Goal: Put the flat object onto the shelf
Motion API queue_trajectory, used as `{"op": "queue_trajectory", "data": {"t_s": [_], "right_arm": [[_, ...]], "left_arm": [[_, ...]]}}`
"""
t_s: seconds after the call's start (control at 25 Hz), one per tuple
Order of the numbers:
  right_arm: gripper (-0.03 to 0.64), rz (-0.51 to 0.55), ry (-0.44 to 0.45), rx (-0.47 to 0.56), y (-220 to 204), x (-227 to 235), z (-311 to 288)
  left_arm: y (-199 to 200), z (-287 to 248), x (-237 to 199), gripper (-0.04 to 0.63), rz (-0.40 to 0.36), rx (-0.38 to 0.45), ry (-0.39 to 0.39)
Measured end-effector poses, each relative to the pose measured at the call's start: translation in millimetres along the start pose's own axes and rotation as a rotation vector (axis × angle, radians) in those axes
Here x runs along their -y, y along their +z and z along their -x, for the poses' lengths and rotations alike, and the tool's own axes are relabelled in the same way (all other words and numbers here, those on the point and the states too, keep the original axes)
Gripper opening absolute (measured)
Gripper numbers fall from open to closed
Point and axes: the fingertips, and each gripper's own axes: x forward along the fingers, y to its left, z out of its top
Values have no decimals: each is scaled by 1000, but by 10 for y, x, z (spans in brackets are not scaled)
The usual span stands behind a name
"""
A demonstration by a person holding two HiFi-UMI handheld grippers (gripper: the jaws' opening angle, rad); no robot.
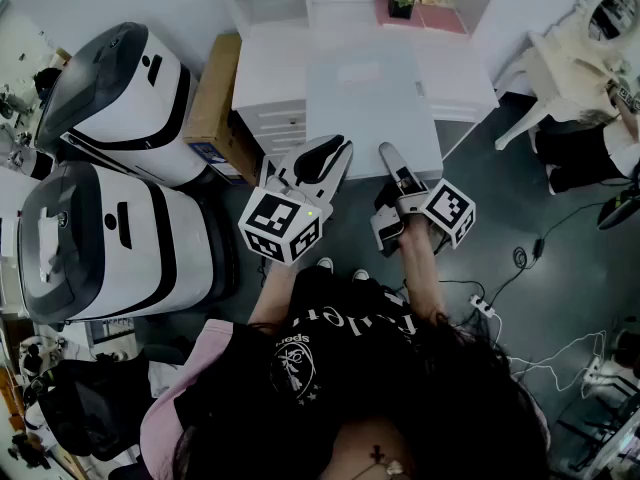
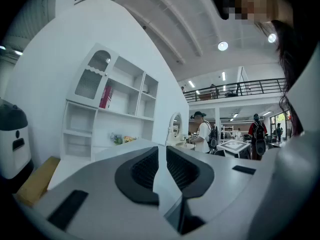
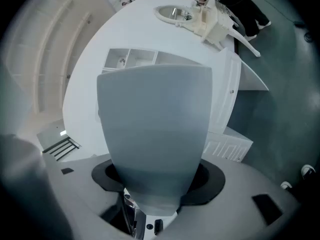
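Two tongs (image 1: pixel 337 148) (image 1: pixel 386 152), one flat panel (image 1: pixel 370 88), one shelf (image 1: pixel 268 73), two white machines (image 1: pixel 110 98) (image 1: pixel 95 238)

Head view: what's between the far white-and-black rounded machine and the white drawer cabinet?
A brown cardboard box stands between the far white-and-black rounded machine and the white drawer cabinet. The head view shows it, the left gripper view too.

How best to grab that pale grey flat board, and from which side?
Its near edge, coming in from the front. The pale grey flat board is too broad to span, so jaws should probably pinch across its thickness, and that edge sticks out past the white cabinet.
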Motion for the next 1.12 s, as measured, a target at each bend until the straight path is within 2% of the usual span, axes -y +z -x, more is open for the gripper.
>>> {"op": "queue_trajectory", "data": {"t_s": [0.2,0.44,1.12], "right_arm": [[304,-9,-9,3,-12,15,-34],[304,-103,15,43,-9,40,-85],[304,-84,13,113,-162,-79,-378]], "left_arm": [[13,13,-76,49,6,1,-2],[33,41,-169,51,9,3,-15],[128,208,-634,51,-5,20,-79]]}}
